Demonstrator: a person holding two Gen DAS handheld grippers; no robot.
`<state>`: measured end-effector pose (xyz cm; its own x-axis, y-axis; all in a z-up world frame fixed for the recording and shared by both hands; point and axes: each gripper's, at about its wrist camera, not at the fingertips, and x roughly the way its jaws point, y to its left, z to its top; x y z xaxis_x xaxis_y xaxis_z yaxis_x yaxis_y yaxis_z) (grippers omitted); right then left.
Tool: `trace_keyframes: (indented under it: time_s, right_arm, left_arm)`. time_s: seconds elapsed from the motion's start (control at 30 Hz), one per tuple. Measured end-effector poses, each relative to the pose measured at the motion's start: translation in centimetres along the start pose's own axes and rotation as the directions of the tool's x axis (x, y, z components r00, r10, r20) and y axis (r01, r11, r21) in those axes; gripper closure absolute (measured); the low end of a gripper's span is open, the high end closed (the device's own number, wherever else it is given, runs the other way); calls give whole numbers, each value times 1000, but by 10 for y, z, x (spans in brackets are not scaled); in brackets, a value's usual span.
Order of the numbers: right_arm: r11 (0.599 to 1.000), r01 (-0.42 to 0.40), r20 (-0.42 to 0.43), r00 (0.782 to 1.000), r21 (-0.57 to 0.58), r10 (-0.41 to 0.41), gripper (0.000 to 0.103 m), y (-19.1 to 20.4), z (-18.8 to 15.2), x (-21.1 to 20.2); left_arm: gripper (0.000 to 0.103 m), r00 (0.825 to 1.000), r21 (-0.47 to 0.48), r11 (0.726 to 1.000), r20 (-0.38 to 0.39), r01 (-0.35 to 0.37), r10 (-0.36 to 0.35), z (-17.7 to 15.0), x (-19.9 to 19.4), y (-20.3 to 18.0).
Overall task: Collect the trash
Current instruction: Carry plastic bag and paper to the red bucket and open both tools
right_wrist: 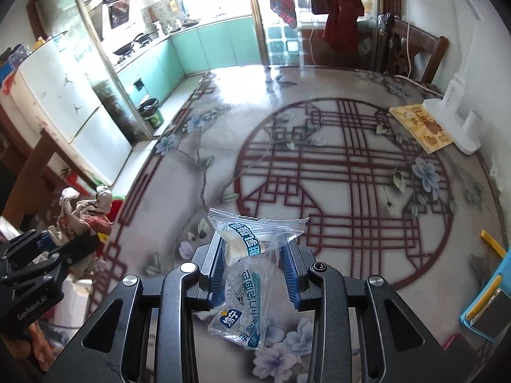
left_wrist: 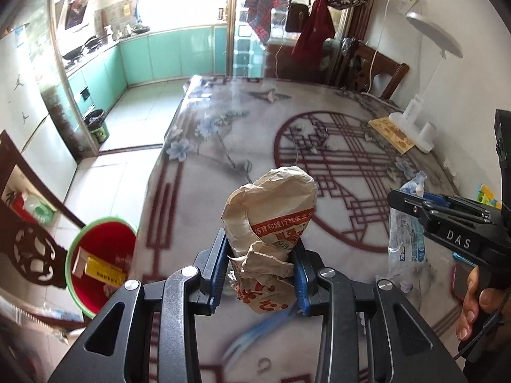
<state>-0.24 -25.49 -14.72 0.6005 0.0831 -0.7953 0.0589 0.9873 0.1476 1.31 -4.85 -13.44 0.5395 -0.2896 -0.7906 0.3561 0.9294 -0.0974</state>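
Observation:
My left gripper (left_wrist: 260,249) is shut on a crumpled brown paper bag (left_wrist: 271,210) with red print, held above the table's left part. It also shows in the right wrist view (right_wrist: 81,214). My right gripper (right_wrist: 252,249) is shut on a clear plastic bread wrapper (right_wrist: 246,274) with blue print, held above the table; it also shows in the left wrist view (left_wrist: 405,223). A green-rimmed red trash bin (left_wrist: 99,255) stands on the floor left of the table, with a yellow box (left_wrist: 102,271) inside.
The patterned table (left_wrist: 223,166) carries a white desk lamp (left_wrist: 424,63), a yellow book (left_wrist: 392,134), and a blue box (right_wrist: 488,303) at the right edge. A carved chair back (left_wrist: 28,249) is beside the bin. A dark chair (right_wrist: 415,51) stands behind the table.

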Motion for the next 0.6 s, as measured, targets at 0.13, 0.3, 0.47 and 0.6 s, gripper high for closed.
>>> trace_keyframes:
  time_s: [0.13,0.3,0.47,0.6]
  right_arm:
    - [999,40,29,999,16,-41,72,19,6,-5]
    - [996,72,36,997,51,-74,72,40,6,-1]
    - [991,107,48,993,81,-112,72,64,5,-2]
    - [988,131,51,989,87,-136,72,77,5,0]
  left_arm:
    - [70,1000,42,999,15,12,-13,11,-4,22]
    - [69,999,62,997,17,40,-41,19,-2,50]
    - [69,998,58,996,3,64,-65,24,5,83]
    - [69,997,53,996,10,73,-74,26,6,102]
